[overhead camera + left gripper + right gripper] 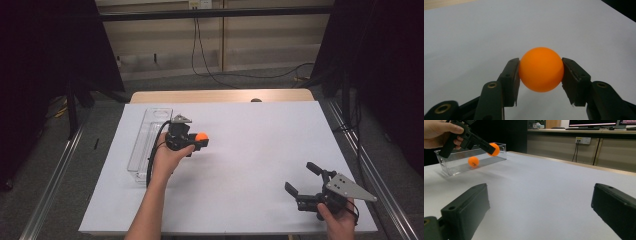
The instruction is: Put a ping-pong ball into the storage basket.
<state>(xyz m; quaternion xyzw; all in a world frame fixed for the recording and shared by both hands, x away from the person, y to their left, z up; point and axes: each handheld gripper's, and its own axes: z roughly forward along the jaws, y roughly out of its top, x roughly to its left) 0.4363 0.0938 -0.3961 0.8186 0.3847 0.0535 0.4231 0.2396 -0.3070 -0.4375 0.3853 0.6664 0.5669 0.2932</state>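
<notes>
Orange ball (541, 69) sits clamped between the two black jaws of my left tongs (540, 75), the pads pressing on its left and right sides, seen close up in the left gripper view. From the high view, the left tongs (199, 140) carry that ball (201, 136) above the white bench (260, 150), just beside the clear plastic tray (142, 145) that lies lengthwise near the bench's left edge. My left hand (170, 155) wraps the grip, forearm coming in from the bottom of the frame. In the right gripper view, the held ball (494, 149) hangs in front of the tray's (454, 168) open top, raised off the bench, while a second orange ball (473, 161) rests on the tray's floor. My right tongs (302, 179) stand wide, nothing between the jaws, held in my right hand (340, 220) low over the bench's near right corner, well apart from the tray and both balls. Its grey three-cornered plate (350, 186) faces up toward the camera. Beyond the far edge of the bench, a strip of bare wood (220, 96) shows, and cables trail down the wall behind.
</notes>
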